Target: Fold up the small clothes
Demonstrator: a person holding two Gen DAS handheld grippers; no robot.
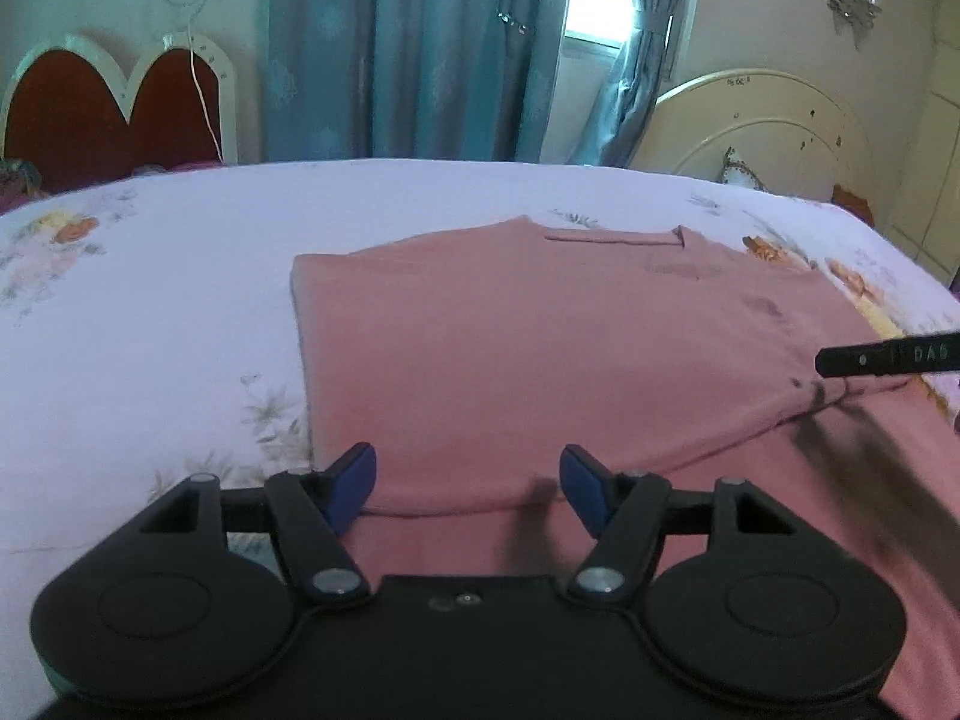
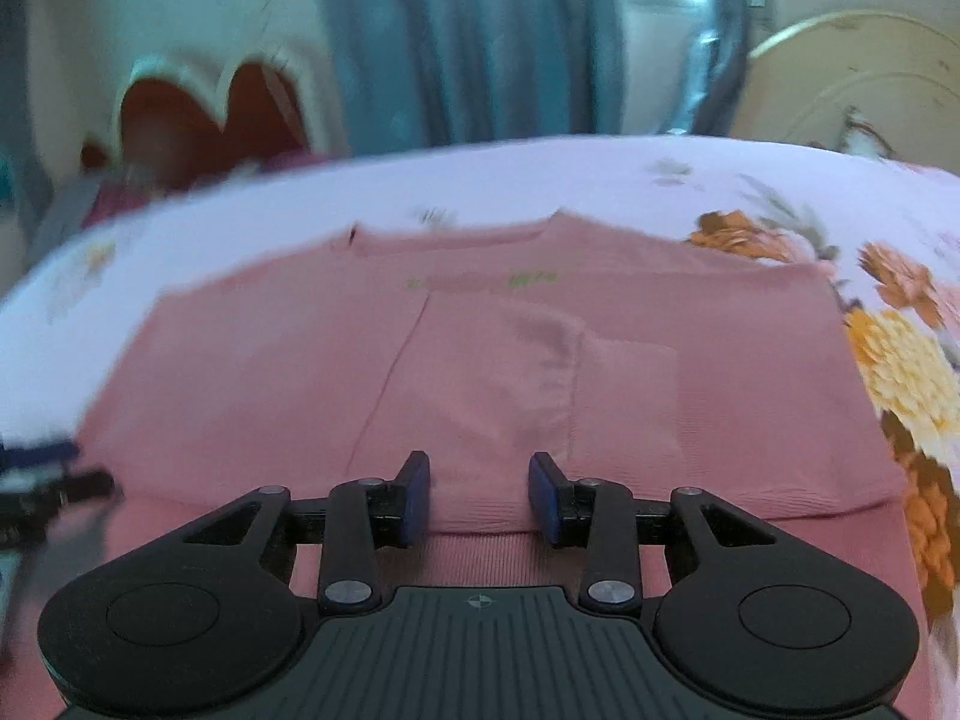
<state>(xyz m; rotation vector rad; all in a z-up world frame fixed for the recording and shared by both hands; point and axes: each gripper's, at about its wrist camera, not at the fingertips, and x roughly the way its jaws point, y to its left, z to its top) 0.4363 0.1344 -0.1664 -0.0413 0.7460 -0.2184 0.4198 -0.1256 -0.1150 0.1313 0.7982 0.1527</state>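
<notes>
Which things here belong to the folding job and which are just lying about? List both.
Job: pink garment, left gripper, right gripper, both open above it.
Lying about: floral bedsheet, blue curtains, heart-shaped headboard, cream round headboard.

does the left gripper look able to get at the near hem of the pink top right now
Probably yes: the left gripper has its tongs open right over the near hem of the pink top, with nothing lying between them.
</notes>
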